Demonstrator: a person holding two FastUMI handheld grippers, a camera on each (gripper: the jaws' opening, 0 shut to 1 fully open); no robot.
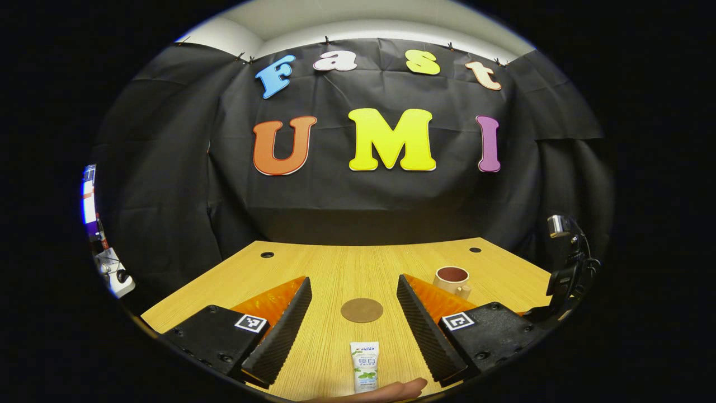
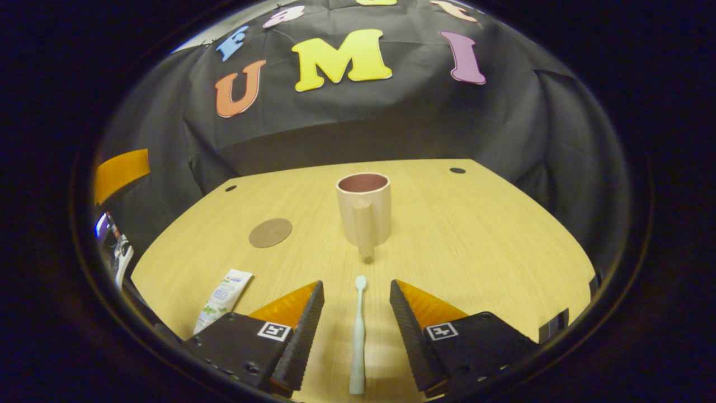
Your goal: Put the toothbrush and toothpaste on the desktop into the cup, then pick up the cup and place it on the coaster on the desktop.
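Both grippers hang above the wooden desk (image 2: pixel 475 246) with their fingers spread wide and nothing between the pads. In the left gripper view, the left gripper (image 1: pixel 352 330) looks down on the toothpaste tube (image 1: pixel 364 366), which lies flat between the open fingers near the front edge, with the round brown coaster (image 1: pixel 362 310) just beyond it and the cup (image 1: pixel 453 281) farther off to the side. In the right gripper view, the right gripper (image 2: pixel 356 330) frames the toothbrush (image 2: pixel 358 336), which lies flat with its head pointing at the cup (image 2: pixel 364 215); the cup stands upright and empty, its handle turned toward the camera. Nothing is in the cup yet, so the task appears barely begun. The toothbrush is thin and lies flush on the desk, so the fingers could close over it and skid off, or pinch it crooked. A long brush dropped against the rim may tip the light cup. The tube is soft and may sag or slip when squeezed. With both grippers working the same cup, they could also bump each other.
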